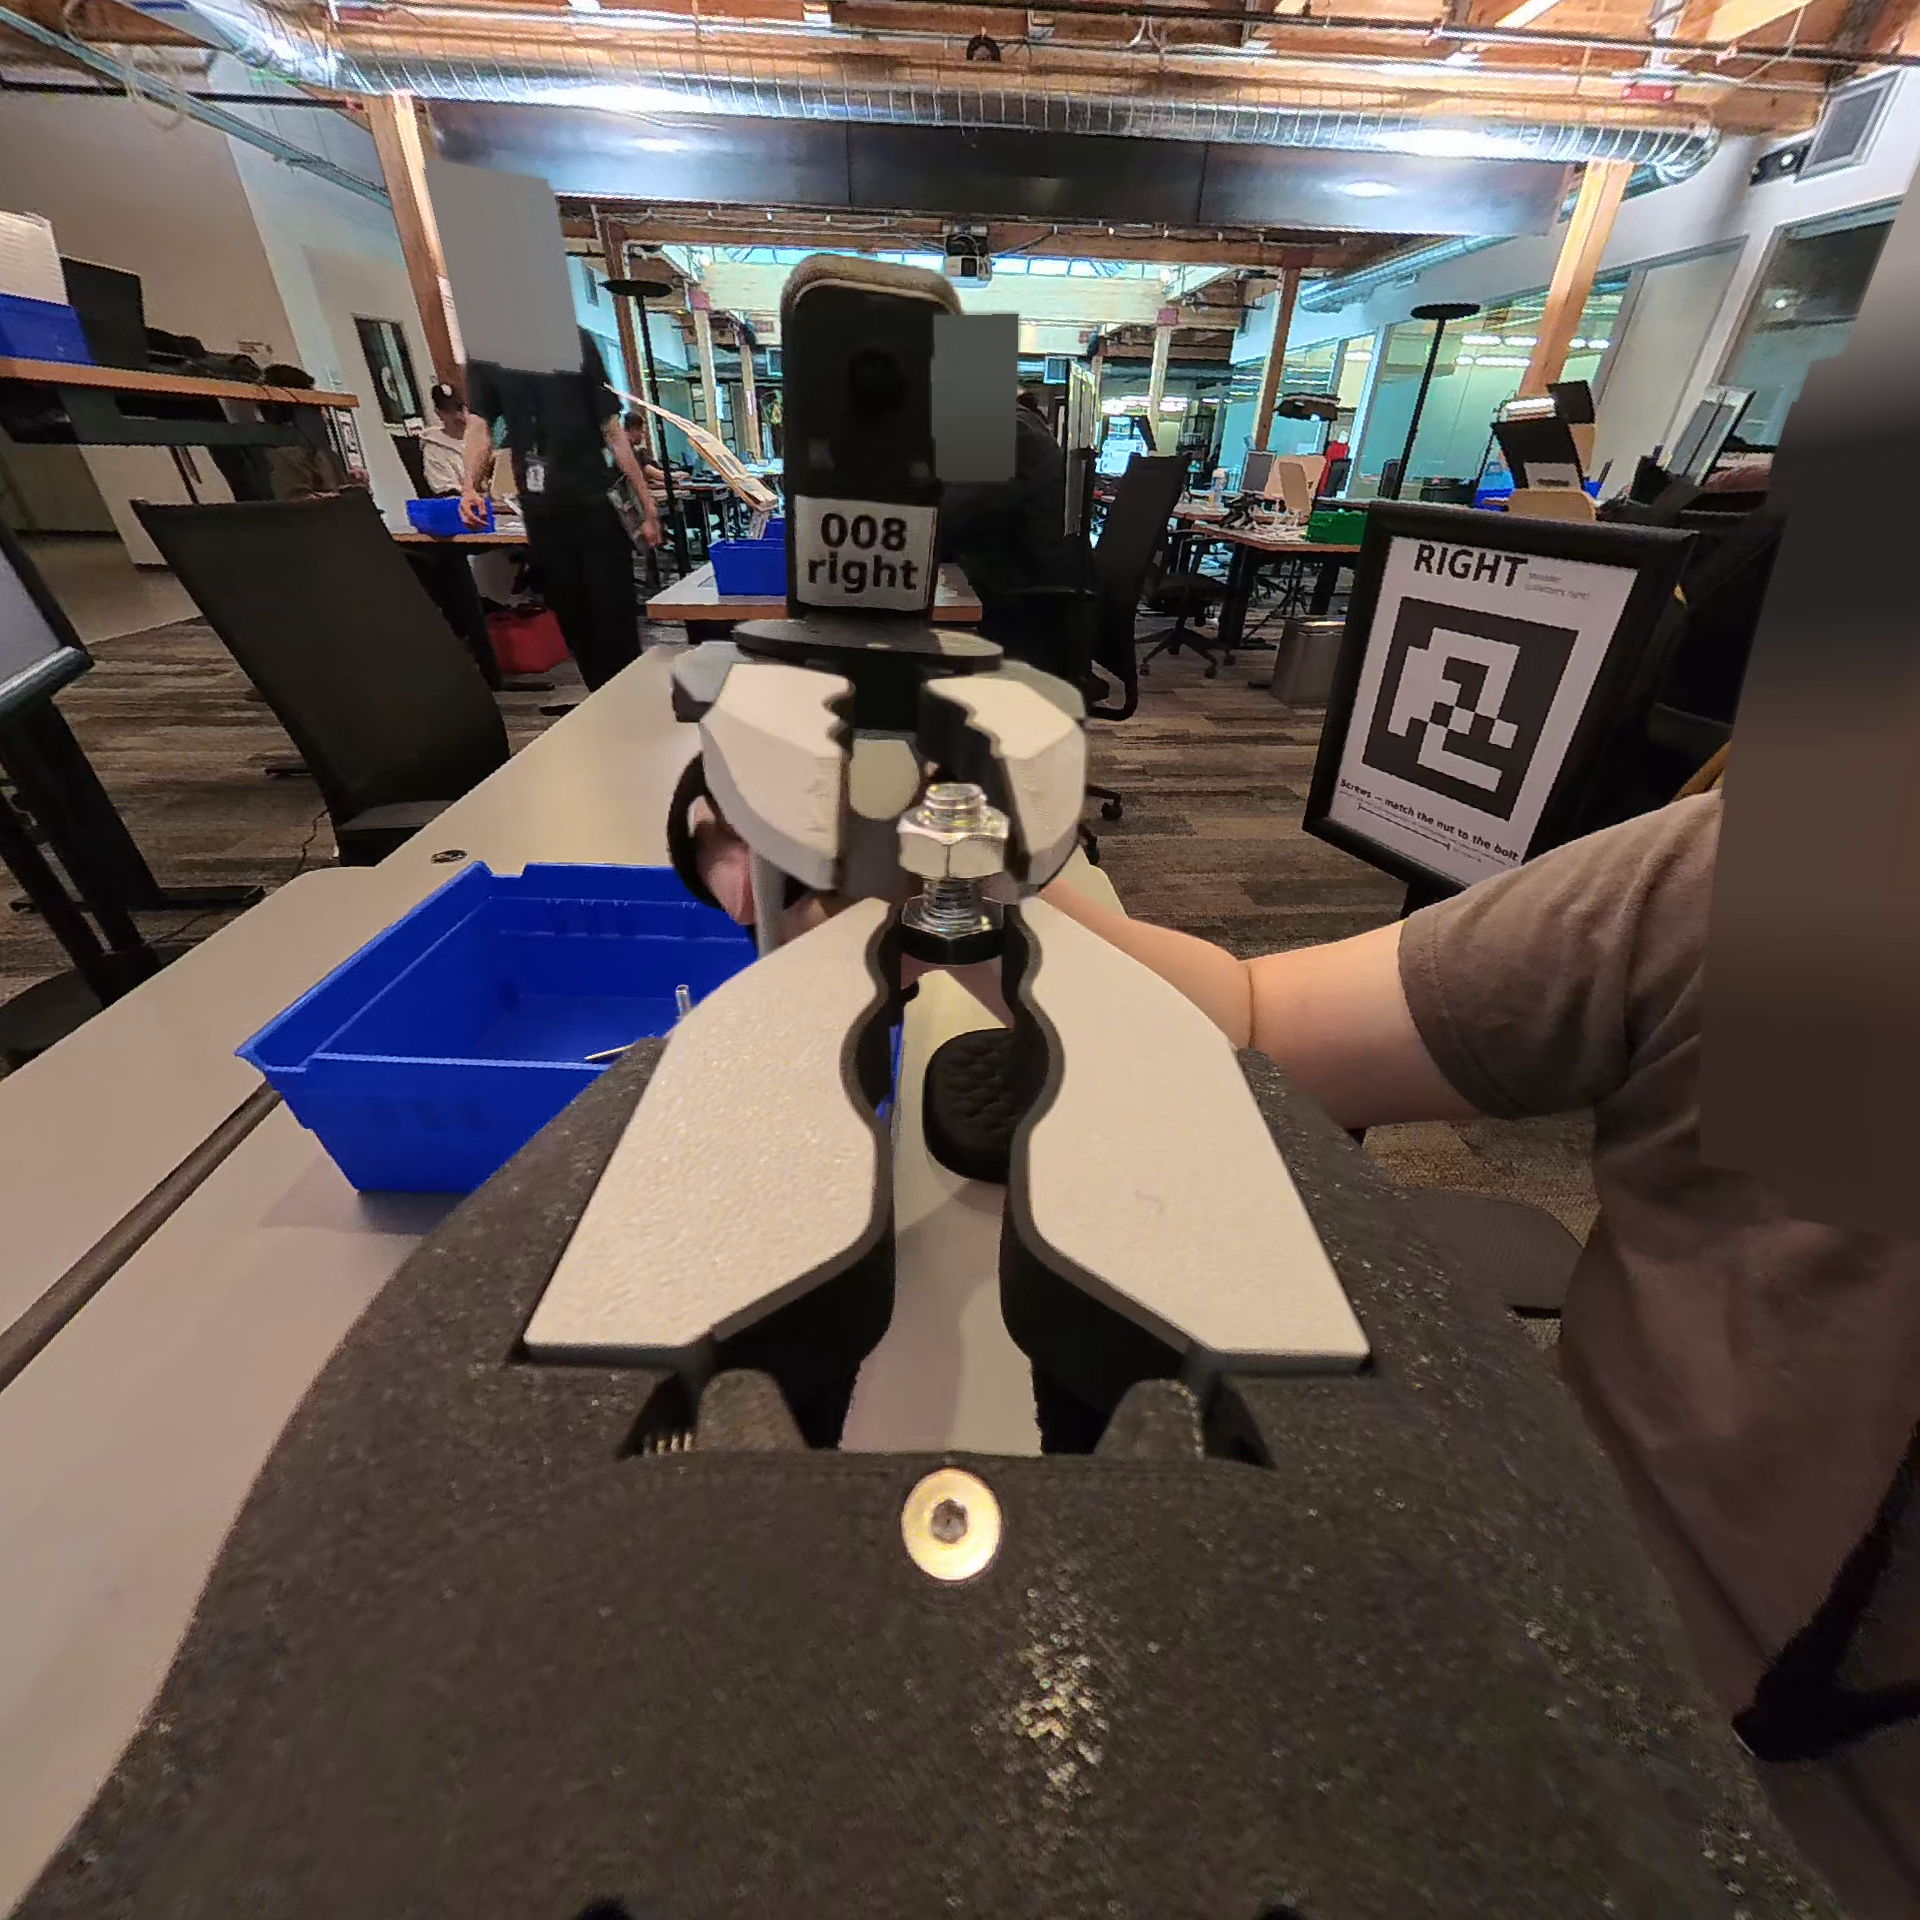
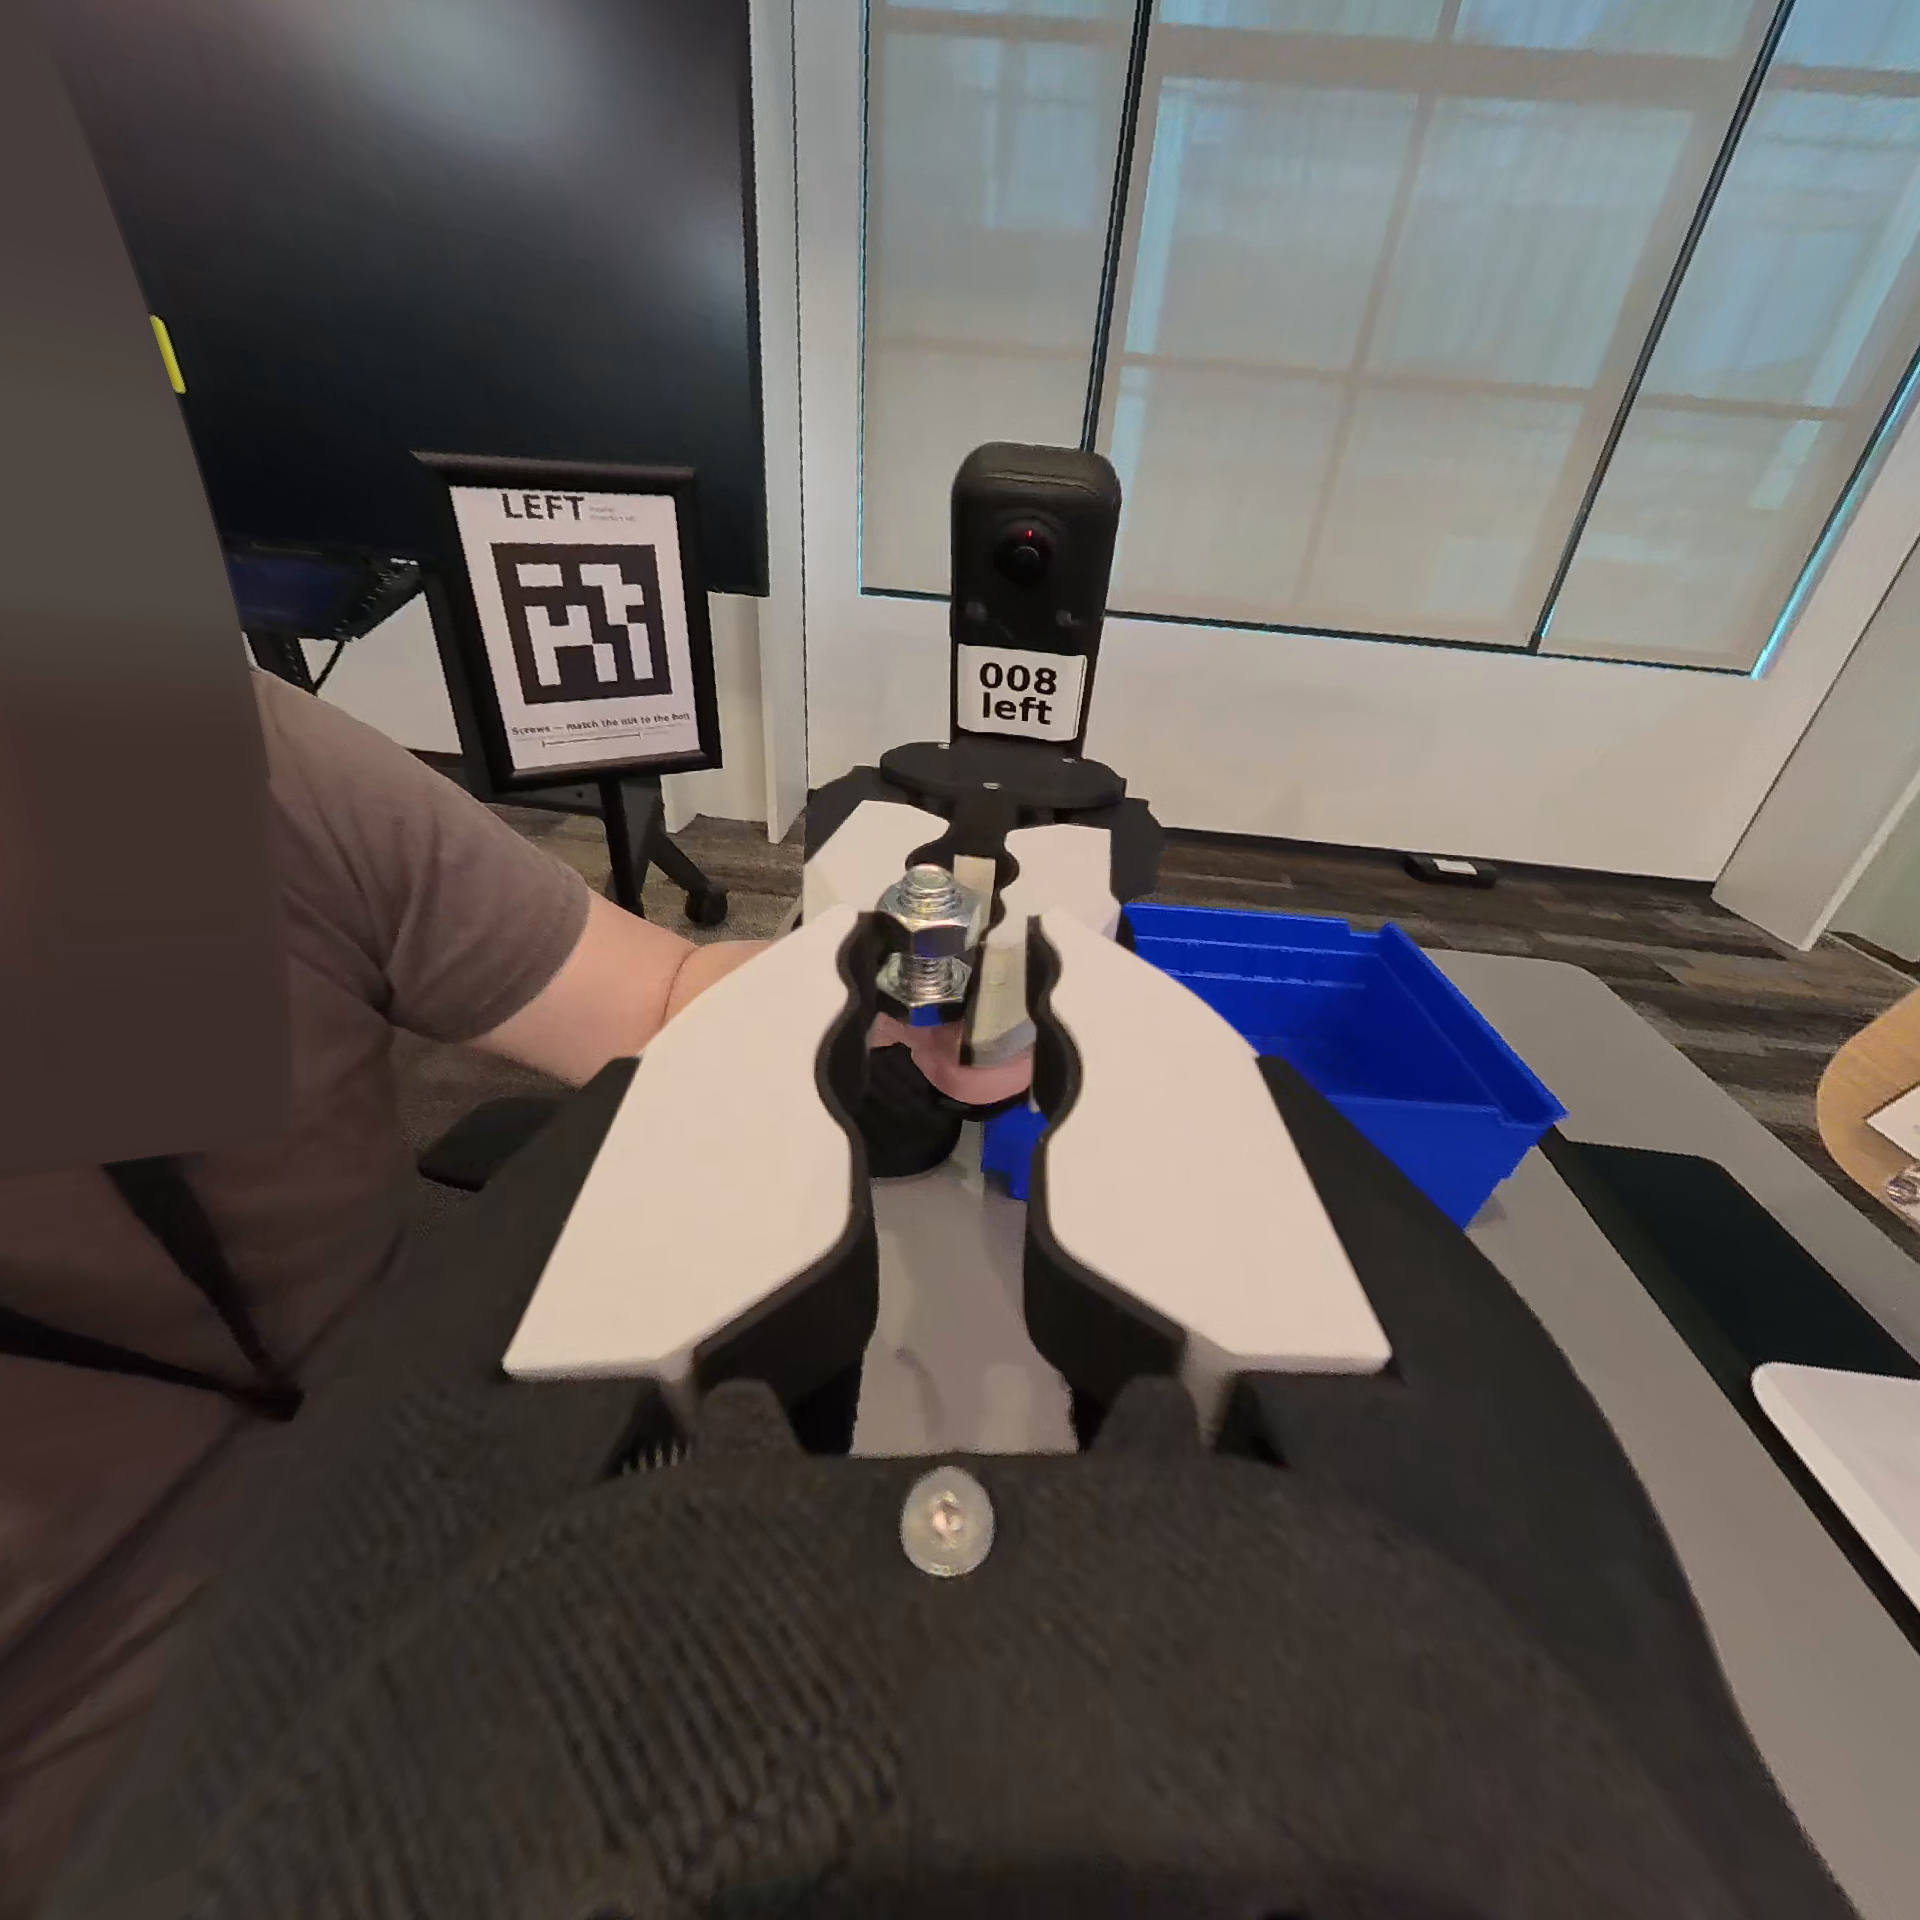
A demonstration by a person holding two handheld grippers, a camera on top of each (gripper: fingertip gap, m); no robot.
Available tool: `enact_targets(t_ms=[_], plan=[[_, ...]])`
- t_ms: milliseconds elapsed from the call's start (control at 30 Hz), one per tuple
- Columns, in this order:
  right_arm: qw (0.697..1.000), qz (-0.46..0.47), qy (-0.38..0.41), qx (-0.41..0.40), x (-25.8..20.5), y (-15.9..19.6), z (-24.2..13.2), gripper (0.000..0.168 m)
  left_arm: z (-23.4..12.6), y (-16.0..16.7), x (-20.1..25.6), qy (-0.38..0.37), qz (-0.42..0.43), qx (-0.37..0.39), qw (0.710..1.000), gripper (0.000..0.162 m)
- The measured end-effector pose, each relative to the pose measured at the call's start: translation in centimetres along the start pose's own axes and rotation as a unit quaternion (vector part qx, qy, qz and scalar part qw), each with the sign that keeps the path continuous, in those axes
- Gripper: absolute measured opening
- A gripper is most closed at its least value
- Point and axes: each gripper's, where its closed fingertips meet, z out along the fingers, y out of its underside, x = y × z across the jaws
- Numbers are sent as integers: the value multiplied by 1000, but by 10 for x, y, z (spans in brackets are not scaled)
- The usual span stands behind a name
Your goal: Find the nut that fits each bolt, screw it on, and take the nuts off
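A silver bolt (image 1: 952,894) stands upright between the two grippers, above the table edge. A silver hex nut (image 1: 951,844) sits partway down its thread, with thread showing above and below it. My left gripper (image 1: 953,927) is shut on the bolt's head end. My right gripper (image 1: 930,857) faces it from the far side and is shut on the nut. In the right wrist view the right gripper (image 2: 945,935) closes around the nut (image 2: 928,930) and bolt (image 2: 925,889). One of the left gripper's fingers (image 2: 997,982) shows just behind it.
A blue bin (image 1: 499,1039) sits on the grey table (image 1: 156,1299), left of the grippers; it also shows in the right wrist view (image 2: 1351,1039). A small fastener (image 1: 682,1000) lies inside. The person's arm (image 1: 1299,997) reaches from the right. Framed marker signs (image 1: 1475,686) (image 2: 582,623) stand beyond the table. Only a small space, under 4 cm, lies between the two pairs of fingers.
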Motion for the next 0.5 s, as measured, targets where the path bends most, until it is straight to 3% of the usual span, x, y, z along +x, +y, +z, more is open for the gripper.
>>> enact_targets(t_ms=[333,500], plan=[[999,28,-15,38,1,-11,-9,27,-3,-2,-3,-11,5,3,1000,18],[1000,-3,17,1,2,-1,2,31,2,3,-2,-2,0,-2,1000,18]])
